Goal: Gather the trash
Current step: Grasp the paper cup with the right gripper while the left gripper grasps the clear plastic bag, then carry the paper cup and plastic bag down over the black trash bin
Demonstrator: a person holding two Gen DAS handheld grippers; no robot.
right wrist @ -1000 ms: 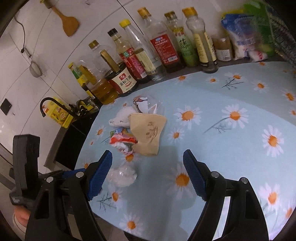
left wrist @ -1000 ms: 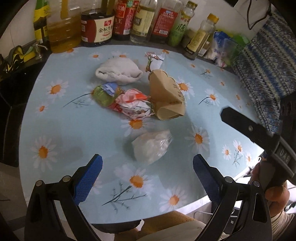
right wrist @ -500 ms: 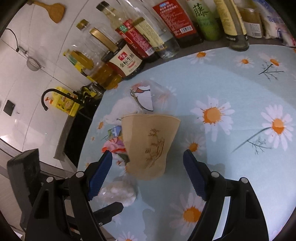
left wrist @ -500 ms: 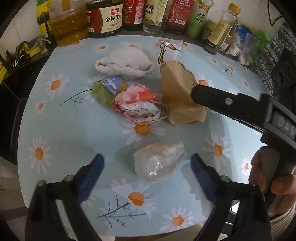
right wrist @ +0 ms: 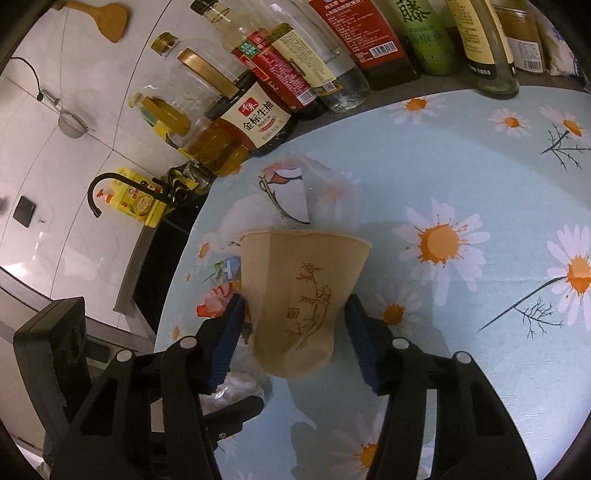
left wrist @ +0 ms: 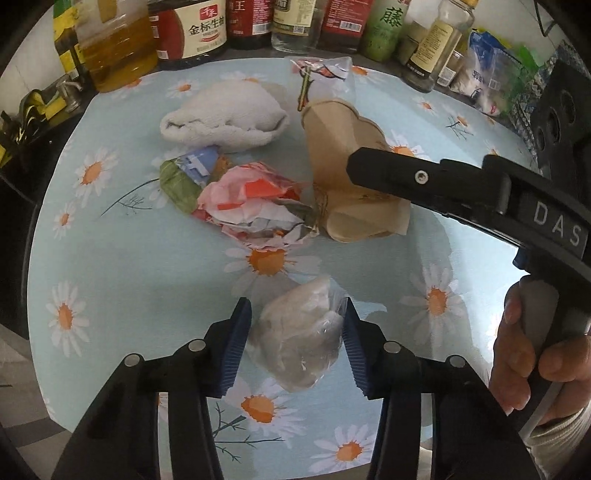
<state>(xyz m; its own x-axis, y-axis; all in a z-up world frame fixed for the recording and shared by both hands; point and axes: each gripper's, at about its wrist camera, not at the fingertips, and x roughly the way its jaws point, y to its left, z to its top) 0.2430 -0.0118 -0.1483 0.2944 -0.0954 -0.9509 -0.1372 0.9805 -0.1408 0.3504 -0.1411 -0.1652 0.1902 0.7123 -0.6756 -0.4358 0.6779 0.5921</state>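
Observation:
On the daisy-print tablecloth (left wrist: 110,258) lies a clear plastic bag with a white lump (left wrist: 295,332). My left gripper (left wrist: 295,306) points down over it, its jaws closing, and both blue pads touch the bag's sides. A crushed brown paper cup (right wrist: 299,295) lies on its side further back. My right gripper (right wrist: 295,299) straddles it, jaws closing, with the pads against its flanks. One black right-gripper finger (left wrist: 417,177) crosses the cup (left wrist: 343,155) in the left wrist view.
Beside the cup lie a crumpled red-and-white wrapper (left wrist: 255,206), a green-and-blue wrapper (left wrist: 184,177), a white cloth (left wrist: 225,114) and a clear printed wrapper (left wrist: 321,70). Sauce and oil bottles (left wrist: 207,26) line the back edge. A hand (left wrist: 535,350) grips the right handle.
Both grippers came forward and down. The left one's jaws narrowed from wide open onto the plastic bag, and the right one's jaws narrowed onto the paper cup.

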